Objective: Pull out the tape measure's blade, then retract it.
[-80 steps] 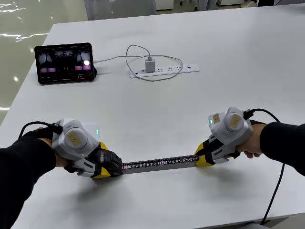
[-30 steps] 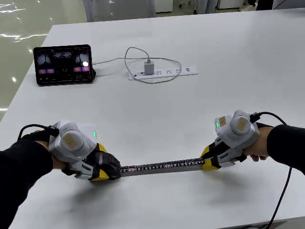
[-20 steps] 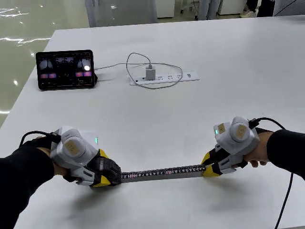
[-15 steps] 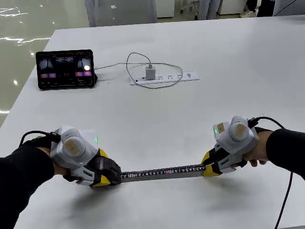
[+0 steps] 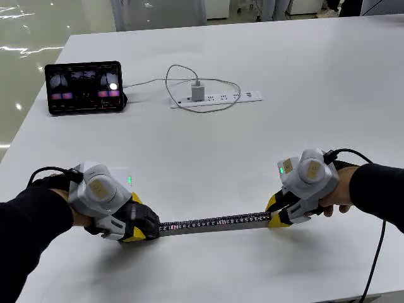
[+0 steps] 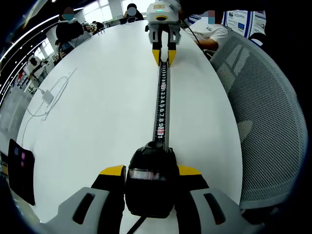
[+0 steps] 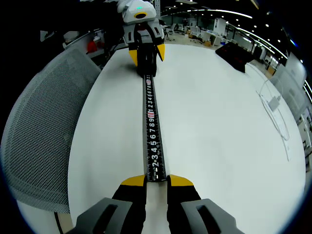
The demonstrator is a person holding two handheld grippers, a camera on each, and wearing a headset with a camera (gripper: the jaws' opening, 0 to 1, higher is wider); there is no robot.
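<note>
Head view: left gripper (image 5: 139, 223) jaws clamp tape case (image 6: 150, 185) as anchor, right gripper (image 5: 273, 211) jaws pinch blade (image 5: 214, 222) by its tip, so it's taut btw them.

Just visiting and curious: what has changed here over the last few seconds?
The right gripper moved slightly rightward, drawing a little more blade out of the tape measure; over the last second, hardly anything. The left gripper stays shut on the tape measure, the right on the blade's tip. Tablet and power strip unmoved.
</note>
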